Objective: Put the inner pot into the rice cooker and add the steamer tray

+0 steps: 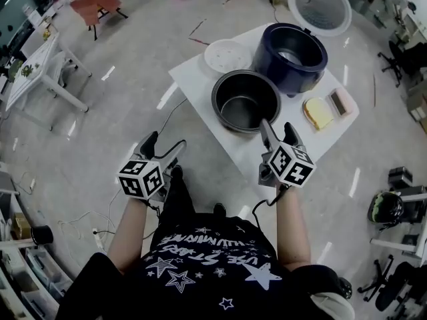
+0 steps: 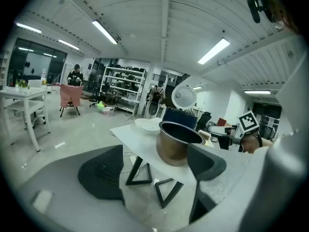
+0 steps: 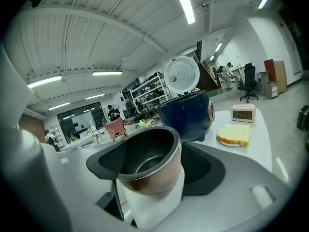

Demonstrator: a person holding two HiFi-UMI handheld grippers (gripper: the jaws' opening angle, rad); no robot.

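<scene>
the inner pot stands upright on the white table, near its front edge and not yet in the rice cooker. the dark blue cooker sits just behind the pot, its round lid swung up and open. the white steamer tray lies flat on the table to the left of the cooker, just behind the pot.

the right gripper is at the pot's near rim. in the right gripper view its jaws stand wide apart, with the inner pot filling the gap between them and the rice cooker and lid behind it. whether the pads touch the pot wall cannot be told.

the left gripper is off the table, over the floor, well apart from the pot. in the left gripper view its jaws are also wide, with nothing between them; the inner pot shows ahead on the table's edge, with the steamer tray and rice cooker beyond.

at the table's right end a slice of bread lies on a small plate, with a small clock just beside it.
</scene>
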